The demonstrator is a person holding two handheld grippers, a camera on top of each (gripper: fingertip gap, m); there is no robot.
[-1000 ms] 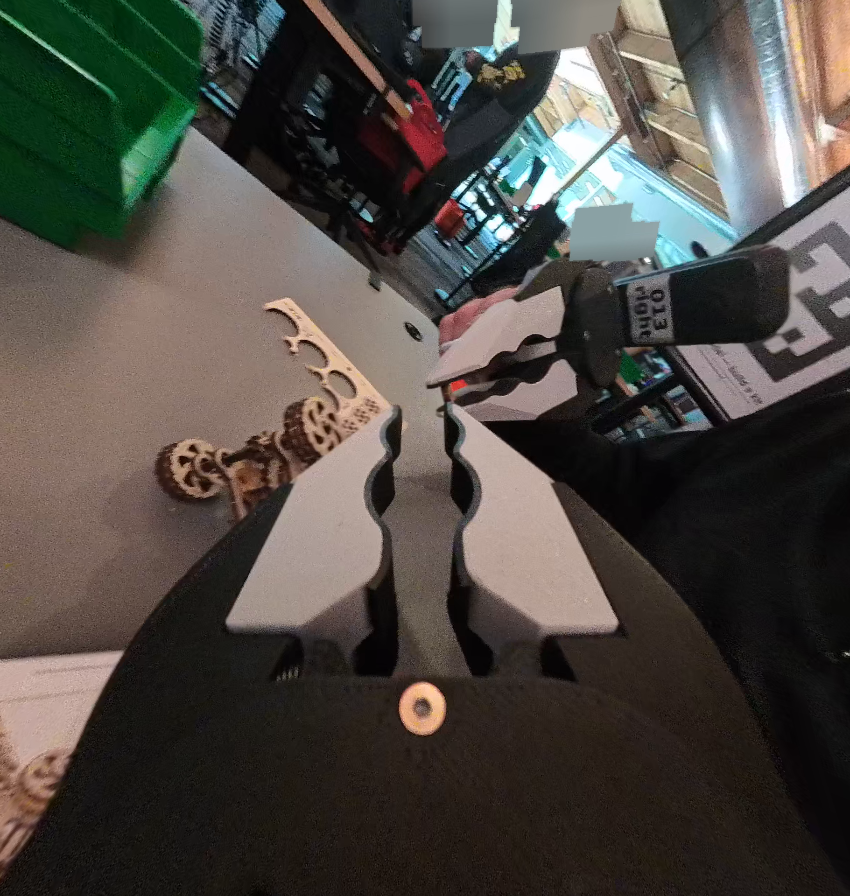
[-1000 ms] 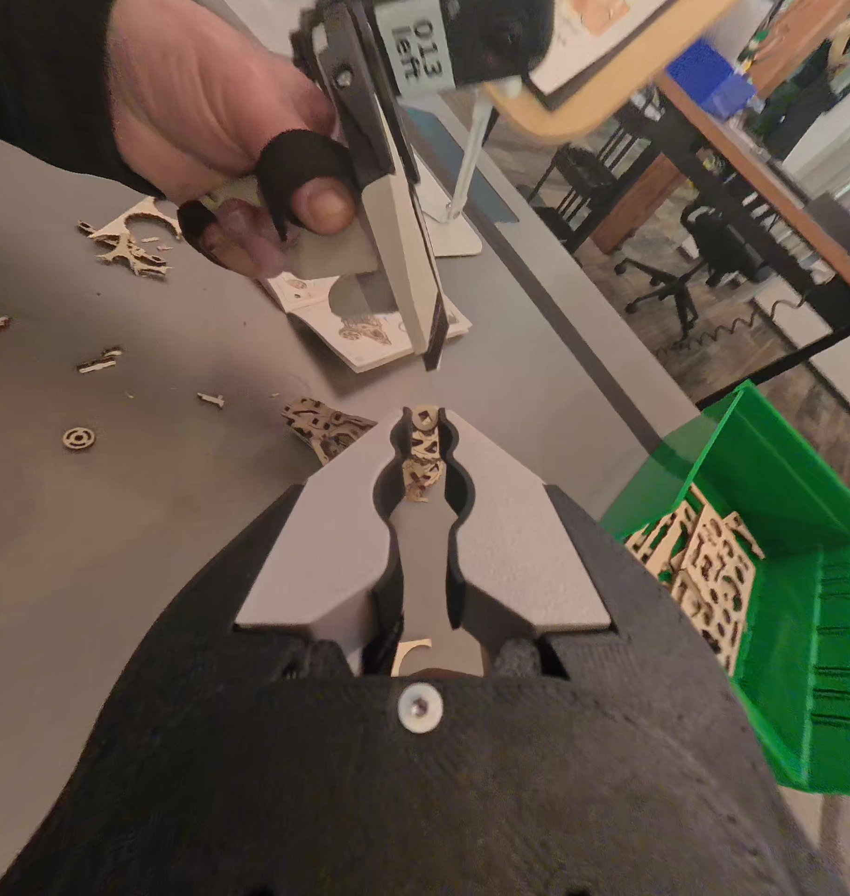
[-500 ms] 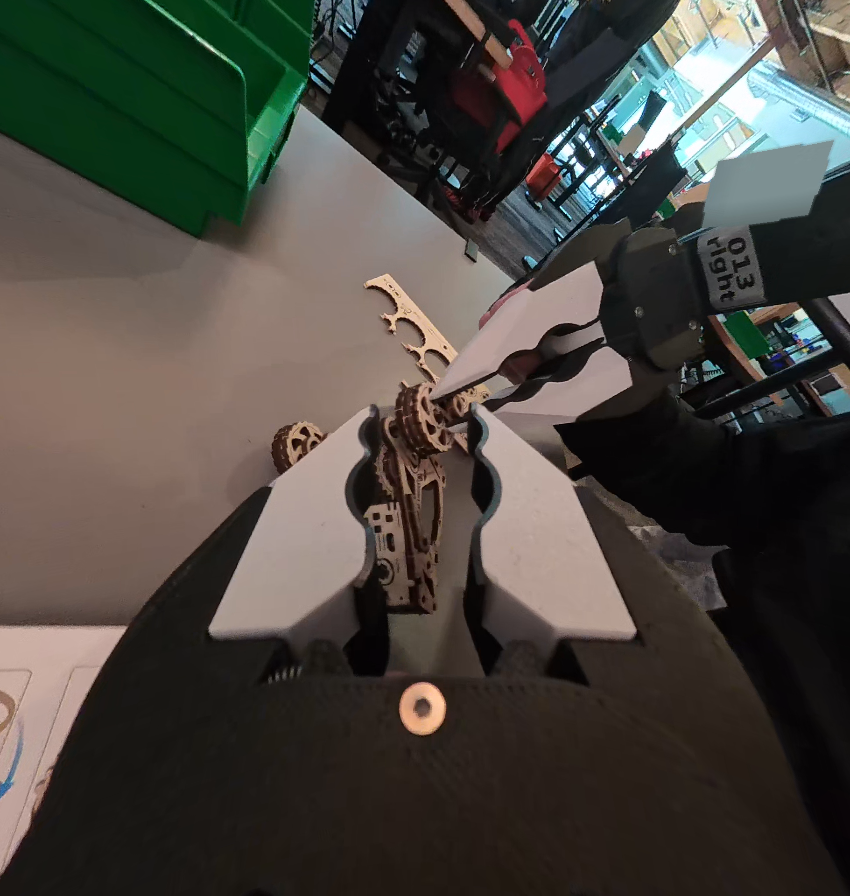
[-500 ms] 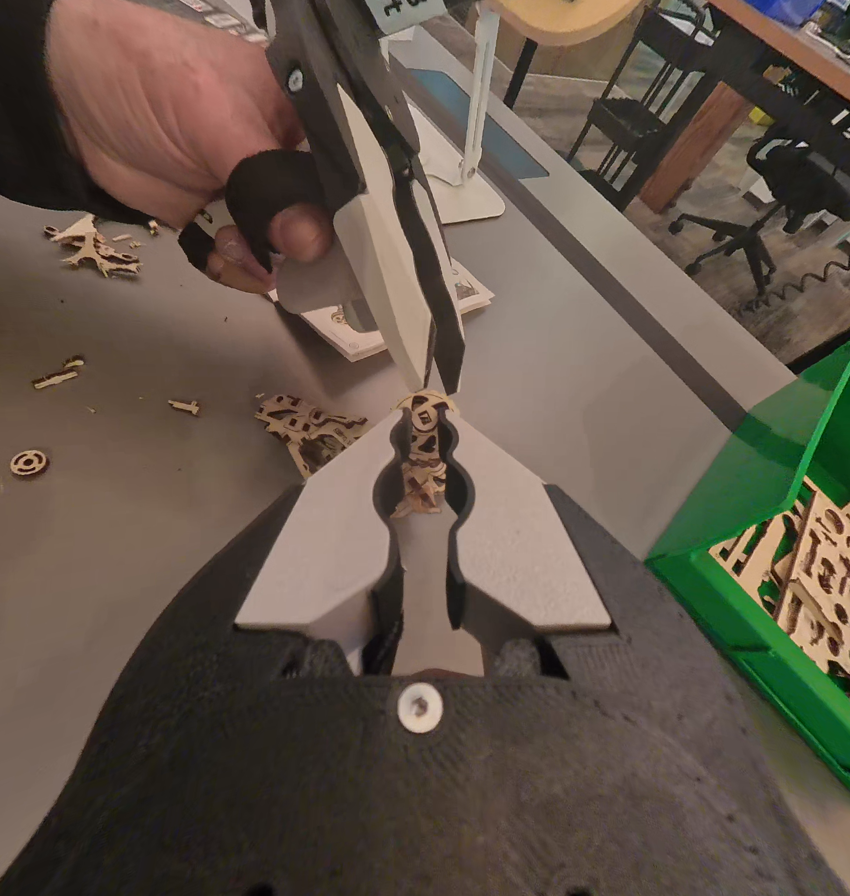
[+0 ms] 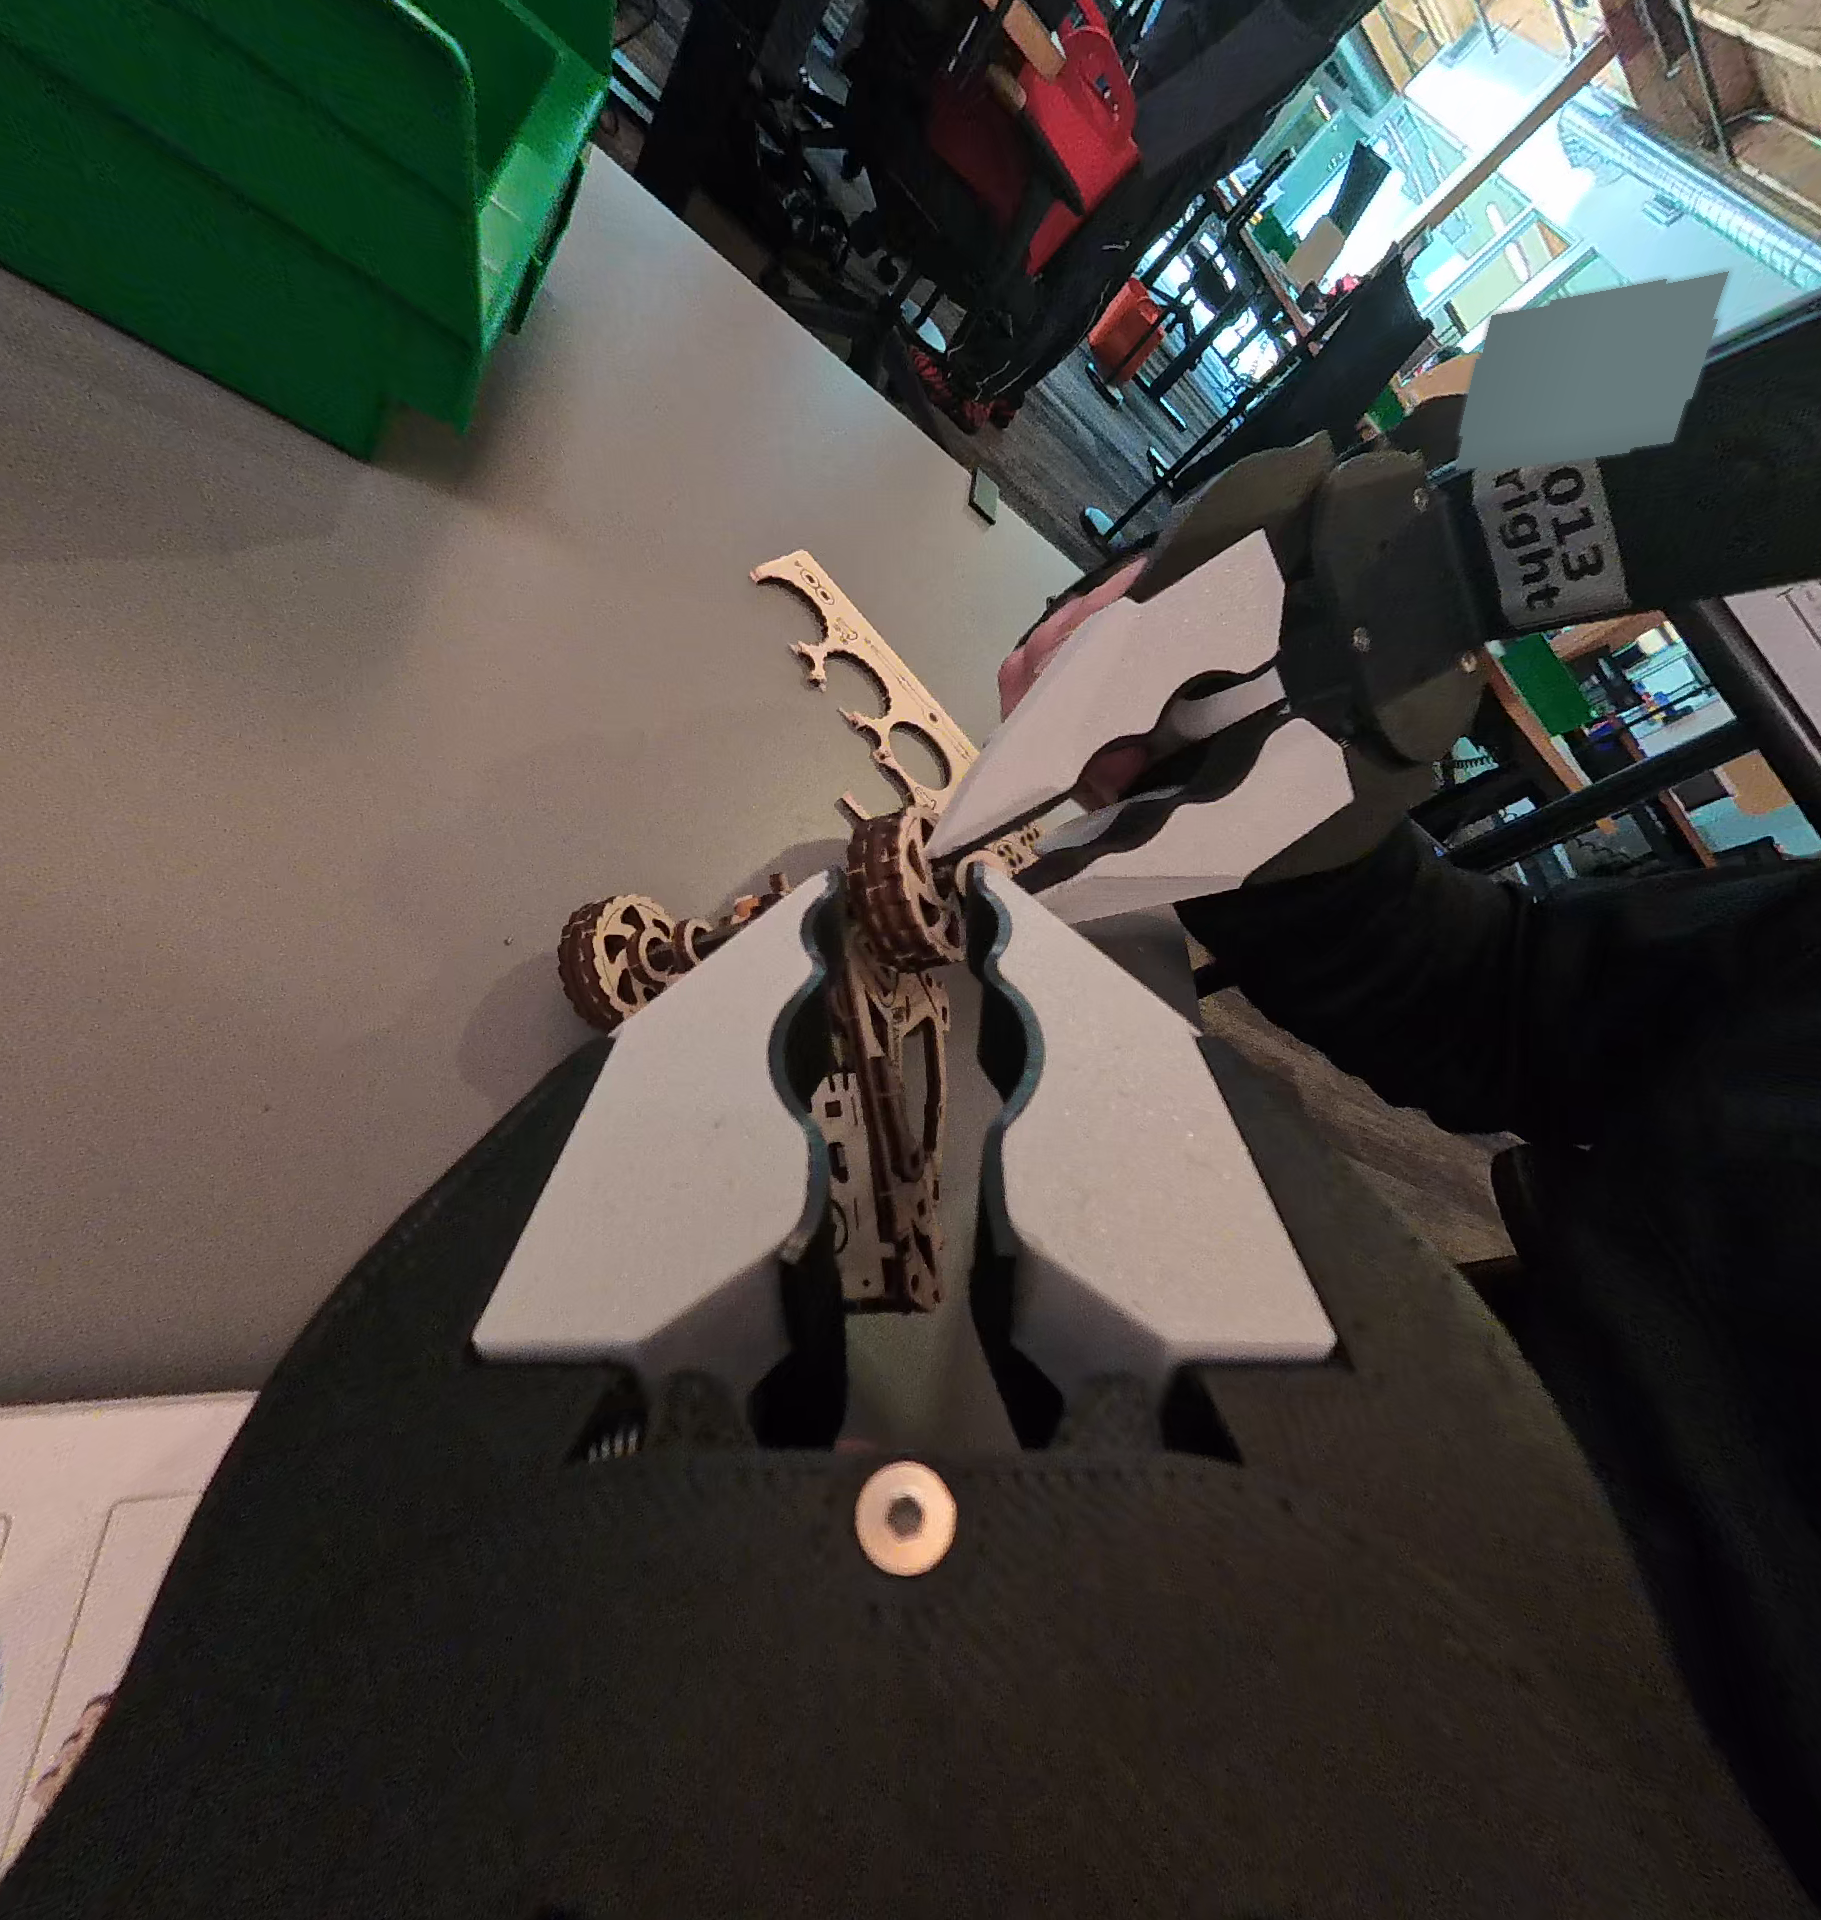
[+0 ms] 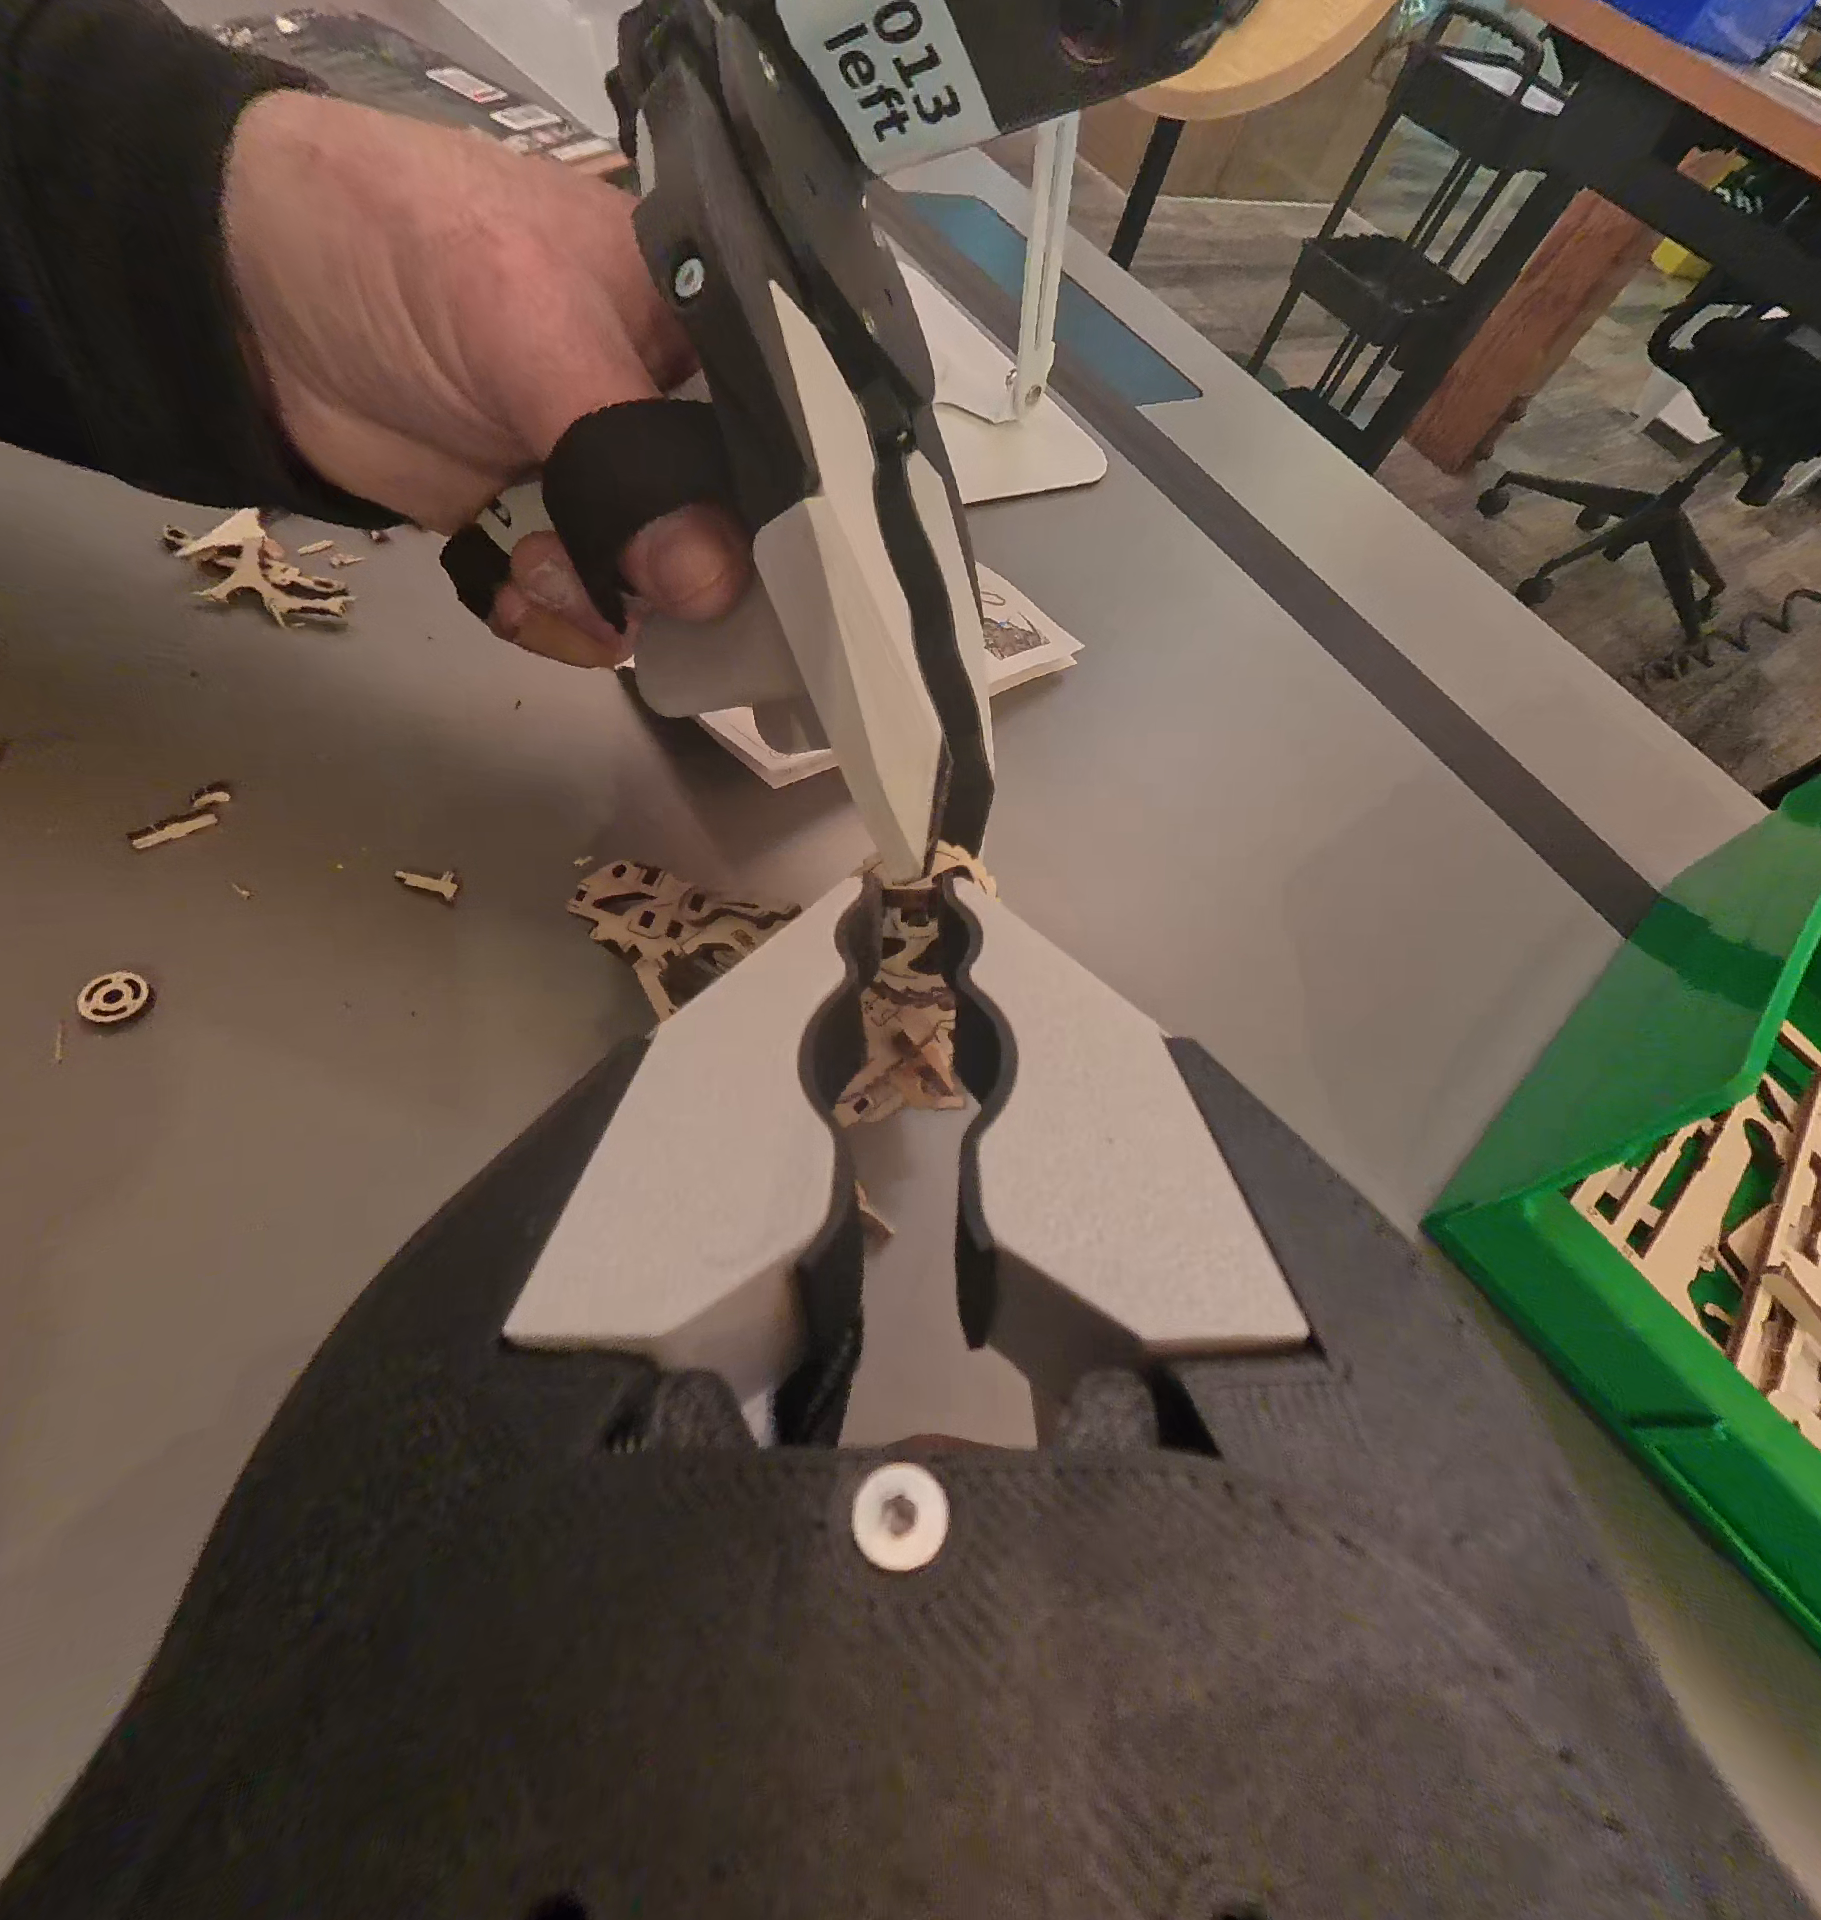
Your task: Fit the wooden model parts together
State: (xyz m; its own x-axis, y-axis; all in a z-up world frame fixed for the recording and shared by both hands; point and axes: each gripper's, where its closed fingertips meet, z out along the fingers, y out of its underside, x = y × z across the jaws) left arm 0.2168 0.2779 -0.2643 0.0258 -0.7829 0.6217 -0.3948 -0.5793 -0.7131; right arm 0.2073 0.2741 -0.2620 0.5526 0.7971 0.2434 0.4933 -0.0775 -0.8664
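The wooden model (image 5: 885, 1122), a laser-cut frame with cog-like wheels, lies on the grey table (image 5: 262, 831). My left gripper (image 5: 904, 888) is shut around one wheel at its fingertips, with the frame running back between the fingers. A second wheel (image 5: 620, 961) sticks out to the left. My right gripper (image 6: 911, 888) is shut on a small wooden part (image 6: 906, 1023). Its tips meet the left gripper (image 6: 932, 836), which comes down from above. In the left wrist view the right gripper (image 5: 953, 847) reaches in from the right and touches the held wheel.
Green bins stand at the far left (image 5: 241, 208); another green bin (image 6: 1716, 1195) holds wooden sheets. A cut-out wooden strip (image 5: 864, 686) lies behind the model. Scraps (image 6: 262, 571), a ring (image 6: 114, 997) and sheet offcuts (image 6: 667, 925) litter the table. A booklet (image 6: 1020, 644) lies under the hand (image 6: 449, 312).
My left gripper moved over the model, opened and closed around its wheel. My right gripper, still holding the small part, came in until its tips met the wheel.
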